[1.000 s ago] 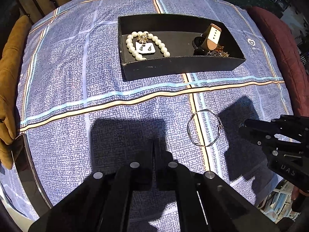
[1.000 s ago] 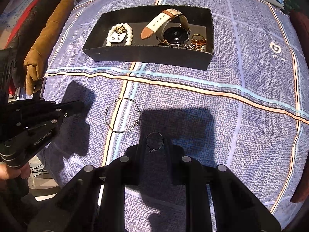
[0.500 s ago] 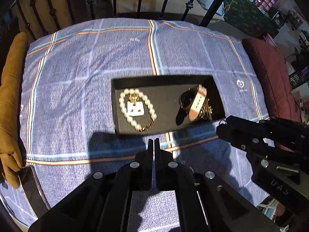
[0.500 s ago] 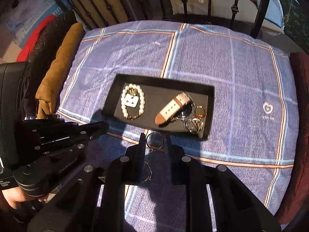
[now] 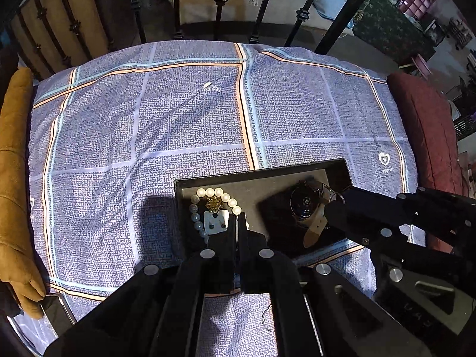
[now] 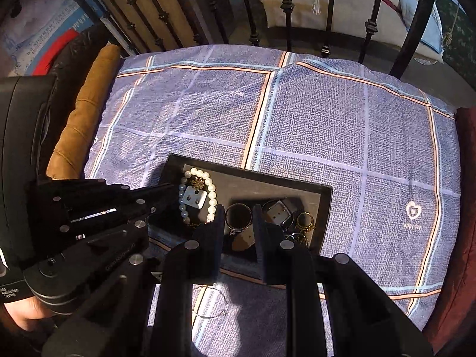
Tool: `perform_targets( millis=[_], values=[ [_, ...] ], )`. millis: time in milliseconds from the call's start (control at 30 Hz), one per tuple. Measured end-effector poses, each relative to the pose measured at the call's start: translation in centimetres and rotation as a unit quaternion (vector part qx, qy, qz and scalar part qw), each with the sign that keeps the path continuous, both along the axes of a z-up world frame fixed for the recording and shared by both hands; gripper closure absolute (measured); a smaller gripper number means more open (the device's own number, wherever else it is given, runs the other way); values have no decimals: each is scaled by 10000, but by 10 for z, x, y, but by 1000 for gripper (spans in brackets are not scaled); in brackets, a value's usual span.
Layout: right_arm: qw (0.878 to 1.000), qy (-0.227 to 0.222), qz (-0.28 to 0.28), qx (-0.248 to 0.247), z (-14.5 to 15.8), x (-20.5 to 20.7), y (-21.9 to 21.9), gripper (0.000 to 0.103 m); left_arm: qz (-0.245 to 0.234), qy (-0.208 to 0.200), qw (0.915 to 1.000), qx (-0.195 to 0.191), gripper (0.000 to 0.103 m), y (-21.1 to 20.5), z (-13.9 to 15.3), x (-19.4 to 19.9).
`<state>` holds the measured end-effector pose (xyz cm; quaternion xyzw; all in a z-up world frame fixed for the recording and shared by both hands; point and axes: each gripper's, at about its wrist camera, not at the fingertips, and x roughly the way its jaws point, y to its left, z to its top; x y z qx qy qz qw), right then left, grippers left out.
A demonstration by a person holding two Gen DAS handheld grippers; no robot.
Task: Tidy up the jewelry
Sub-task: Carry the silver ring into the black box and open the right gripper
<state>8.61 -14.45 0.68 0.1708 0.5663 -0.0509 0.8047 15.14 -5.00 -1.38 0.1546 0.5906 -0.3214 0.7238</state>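
The right gripper [image 6: 238, 218] pinches a thin ring [image 6: 238, 217] between its fingertips, directly above the black tray [image 6: 324, 208]. Under the ring, inside the tray, lie a watch [image 5: 306, 205] with a pale strap and some gold rings [image 6: 306, 223] at the tray's right end. A pearl bracelet [image 6: 197, 196] circles a small white earring card [image 6: 195, 197] at the tray's left end. The left gripper [image 5: 237, 223] has its fingers pressed together with nothing between them, over the tray's near edge by the pearls. A wire bangle [image 6: 211, 303] lies on the checked cloth [image 6: 327, 125] just nearer than the tray.
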Motion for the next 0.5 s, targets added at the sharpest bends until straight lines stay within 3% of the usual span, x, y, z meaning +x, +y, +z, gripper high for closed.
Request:
perform_targets(
  millis=[167, 233, 300, 367, 500],
  values=[
    [9998, 205, 22, -23, -11, 13, -6, 82, 46, 61, 10000, 42, 102, -3, -8, 10],
    [9993, 349, -36, -118, -14, 14, -9, 77, 73, 13, 9999, 71, 98, -1, -8, 11],
    [9991, 383, -148, -131, -15, 11, -13, 63, 67, -61, 9999, 76, 81, 2, -6, 11],
    [9987, 387, -299, -166, -14, 3, -19, 44, 55, -149, 9999, 15, 50, 8, -2, 7],
    [9977, 286, -609, -126, -8, -24, -29, 22, -21, -235, 9997, -37, 20, 22, 2, -14]
  ],
)
